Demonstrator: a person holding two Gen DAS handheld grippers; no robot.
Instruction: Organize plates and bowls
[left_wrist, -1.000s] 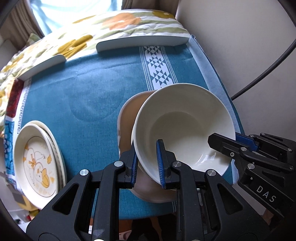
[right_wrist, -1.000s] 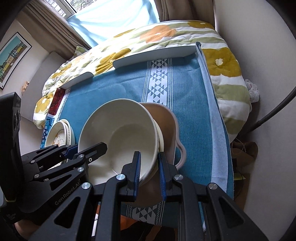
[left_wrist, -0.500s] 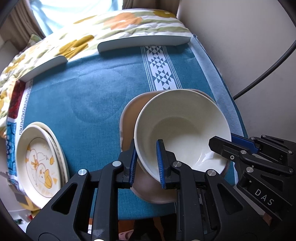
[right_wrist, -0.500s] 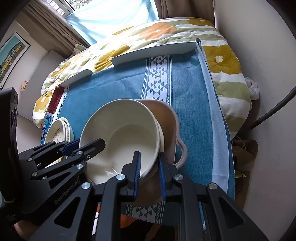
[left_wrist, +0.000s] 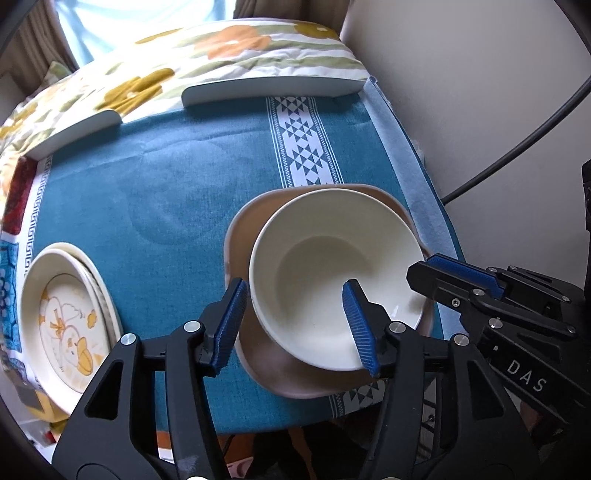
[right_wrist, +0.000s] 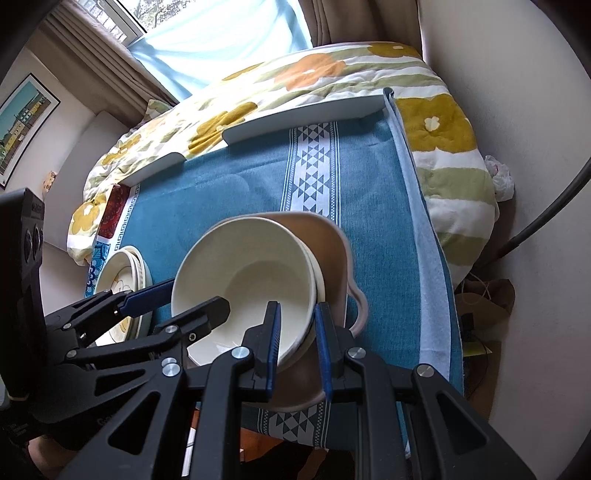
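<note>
Teal tablecloth (left_wrist: 177, 192); left tool (left_wrist: 295, 325) spread wide astride cream bowl (left_wrist: 332, 266) rim, right tool (right_wrist: 297, 347) clamps it.

- We're in a home, a bedroom by the look of it.
- We see a floral quilt (right_wrist: 332, 85) spread beyond the table's teal cloth (right_wrist: 236, 192).
- Curtains (right_wrist: 110, 85) frame a bright window (right_wrist: 221, 40).
- There's a framed picture (right_wrist: 22, 122) on the wall, left side.
</note>
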